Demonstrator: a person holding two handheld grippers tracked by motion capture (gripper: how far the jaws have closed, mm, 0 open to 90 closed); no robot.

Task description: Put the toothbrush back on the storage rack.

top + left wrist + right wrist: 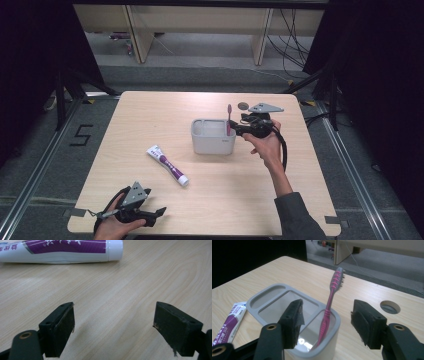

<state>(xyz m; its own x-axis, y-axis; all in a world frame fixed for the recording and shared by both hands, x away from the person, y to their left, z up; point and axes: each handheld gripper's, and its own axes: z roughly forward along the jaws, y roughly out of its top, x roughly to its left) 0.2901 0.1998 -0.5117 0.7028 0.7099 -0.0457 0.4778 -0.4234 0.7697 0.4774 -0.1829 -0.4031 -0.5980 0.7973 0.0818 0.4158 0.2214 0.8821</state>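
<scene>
Pink toothbrush (331,302) upright in grey holder (257,302), right tongs (327,322) wide; left tongs (113,332) wide, empty.

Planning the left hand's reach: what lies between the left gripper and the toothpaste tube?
Nothing: in the left gripper view, bare wooden table runs from the open left gripper to the toothpaste tube.

1. Between my right gripper's (325,320) black jaws I see a pink toothbrush (331,300) with darker pink ribs.
2. Below them, the holder (265,291) is plain grey.
3. Ahead of my left gripper's (113,327) black jaws, the tube (60,251) is white with a purple band and white lettering.
4. Under both, the table (140,280) is pale wood grain.
</scene>
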